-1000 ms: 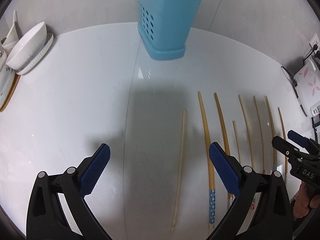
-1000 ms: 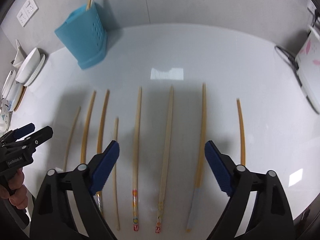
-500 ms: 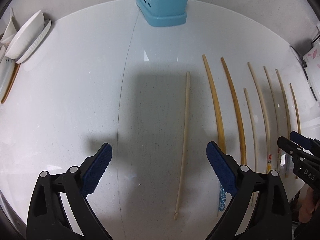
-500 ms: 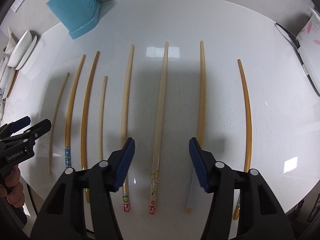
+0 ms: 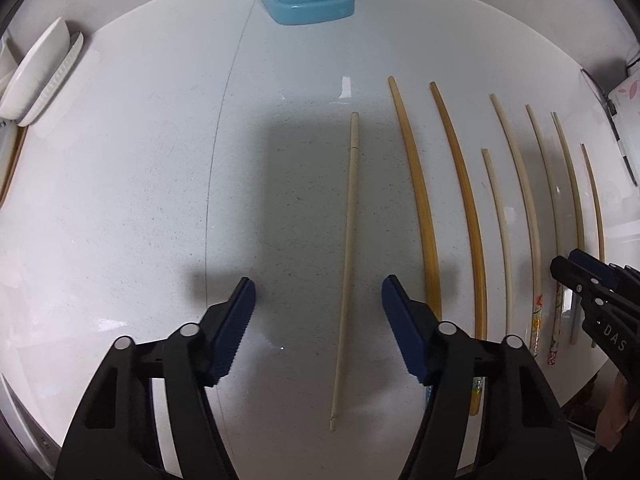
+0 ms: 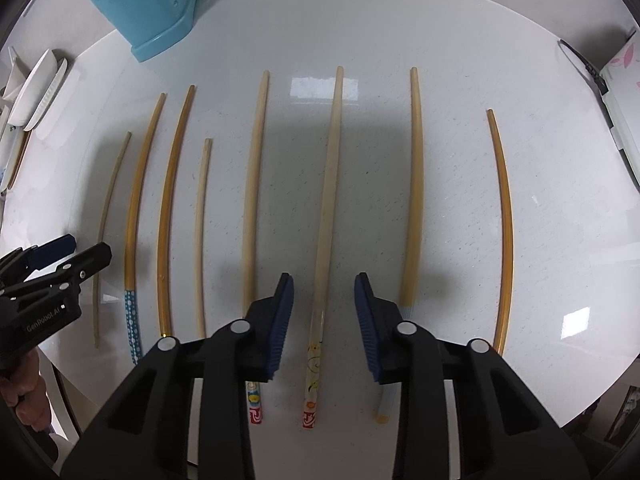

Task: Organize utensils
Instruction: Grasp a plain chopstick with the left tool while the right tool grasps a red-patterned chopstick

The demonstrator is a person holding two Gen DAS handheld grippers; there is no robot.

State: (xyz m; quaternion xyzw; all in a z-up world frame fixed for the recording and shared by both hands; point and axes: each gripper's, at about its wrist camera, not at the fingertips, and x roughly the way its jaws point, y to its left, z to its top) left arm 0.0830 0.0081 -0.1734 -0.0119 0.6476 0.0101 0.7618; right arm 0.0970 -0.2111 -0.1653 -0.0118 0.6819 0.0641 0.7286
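While both grippers point straight down at the white bench [image 5: 120, 200], the left gripper [image 5: 318, 320] is closing, its blue pads either side of a plain pale chopstick [image 5: 348, 260] (not yet touching). The right gripper [image 6: 324, 320] narrows likewise around a flower-patterned chopstick [image 6: 326, 216]. Both sticks lie near the front edge; a blue holder [image 6: 148, 8] stands at the back, bare surface leftward.
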